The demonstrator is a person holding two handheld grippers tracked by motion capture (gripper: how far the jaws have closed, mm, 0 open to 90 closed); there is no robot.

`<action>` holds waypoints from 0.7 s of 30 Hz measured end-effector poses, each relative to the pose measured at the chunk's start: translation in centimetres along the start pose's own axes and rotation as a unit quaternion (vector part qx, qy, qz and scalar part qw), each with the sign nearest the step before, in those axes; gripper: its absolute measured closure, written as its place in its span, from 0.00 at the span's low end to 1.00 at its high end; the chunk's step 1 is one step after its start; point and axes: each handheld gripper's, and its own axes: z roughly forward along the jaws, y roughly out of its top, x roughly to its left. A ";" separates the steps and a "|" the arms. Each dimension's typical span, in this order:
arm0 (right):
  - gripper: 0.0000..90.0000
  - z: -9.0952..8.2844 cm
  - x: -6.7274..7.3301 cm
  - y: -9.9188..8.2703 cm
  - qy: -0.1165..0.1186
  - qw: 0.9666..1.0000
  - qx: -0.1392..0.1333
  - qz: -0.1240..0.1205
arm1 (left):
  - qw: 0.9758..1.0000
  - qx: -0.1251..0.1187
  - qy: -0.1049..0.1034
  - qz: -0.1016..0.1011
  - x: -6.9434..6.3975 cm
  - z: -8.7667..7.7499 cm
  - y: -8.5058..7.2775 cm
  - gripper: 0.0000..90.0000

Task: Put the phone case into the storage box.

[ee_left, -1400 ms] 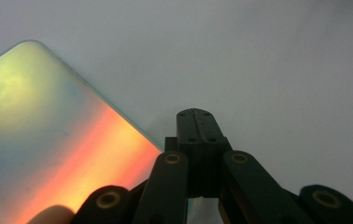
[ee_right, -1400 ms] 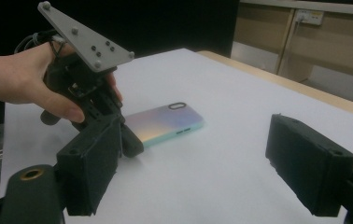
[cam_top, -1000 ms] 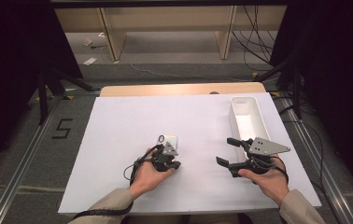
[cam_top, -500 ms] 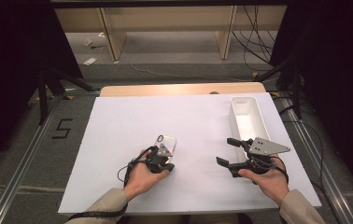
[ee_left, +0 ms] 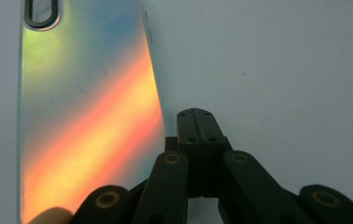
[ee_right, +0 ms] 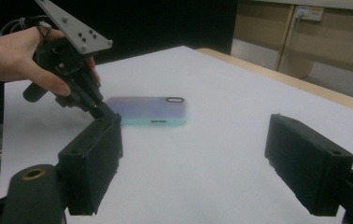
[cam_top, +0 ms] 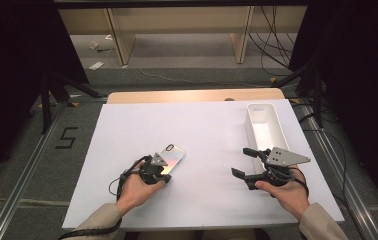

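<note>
Phone case (cam_top: 171, 157) lies flat on the white sheet (cam_top: 202, 130), left of centre, camera cutout at its far end. Left gripper (cam_top: 155, 172) has jaws pressed together, empty, tip just beside the case's near edge. Right gripper (cam_top: 248, 164) gapes wide, well apart, near the tray (cam_top: 265, 131). Case looks light, thin, glossy, likely slippery and flexy; pinch across the long edges, not the face.
</note>
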 end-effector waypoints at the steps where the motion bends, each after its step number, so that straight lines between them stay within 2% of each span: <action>1: 0.22 0.0 0.0 0.0 0.000 1.000 0.000 0.000 | 1.000 0.000 0.000 0.000 0.0 0.0 0.0 1.00; 4: 0.22 0.1 0.0 0.0 0.000 1.000 0.000 0.000 | 1.000 0.002 -0.002 -0.003 0.1 0.0 0.0 1.00; 8: 0.22 0.1 0.0 0.0 0.002 1.000 -0.001 0.000 | 1.000 0.002 -0.001 0.003 0.1 0.0 0.0 0.99; 11: 0.22 0.0 0.0 0.0 0.002 1.000 0.000 0.001 | 1.000 0.002 -0.003 0.009 0.1 -0.1 0.1 0.95; 14: 0.22 0.0 0.0 0.0 0.001 1.000 0.000 0.000 | 1.000 -0.010 -0.003 0.020 0.0 -0.7 0.2 0.90; 15: 0.22 -0.1 0.0 0.1 0.001 1.000 0.000 -0.001 | 1.000 -0.015 -0.003 0.024 -0.1 -1.0 0.4 0.84; 16: 0.22 -0.1 0.0 0.1 0.001 1.000 0.000 -0.001 | 1.000 -0.019 -0.002 0.025 -0.1 -1.2 0.5 0.84; 17: 0.22 -0.1 0.0 0.0 0.001 1.000 0.000 -0.001 | 0.999 -0.029 0.003 0.030 -0.3 -1.6 0.8 0.77; 19: 0.22 -0.1 0.0 0.0 0.001 1.000 0.000 0.000 | 0.999 -0.032 0.006 0.030 -0.3 -1.9 1.0 0.68; 20: 0.22 -0.1 0.0 0.0 0.001 1.000 0.001 0.000 | 0.999 -0.035 0.006 0.031 -0.3 -2.0 1.1 0.68; 21: 0.22 -0.1 0.0 0.1 0.001 1.000 0.000 -0.001 | 0.998 -0.039 0.016 0.035 -0.2 -2.0 1.3 0.54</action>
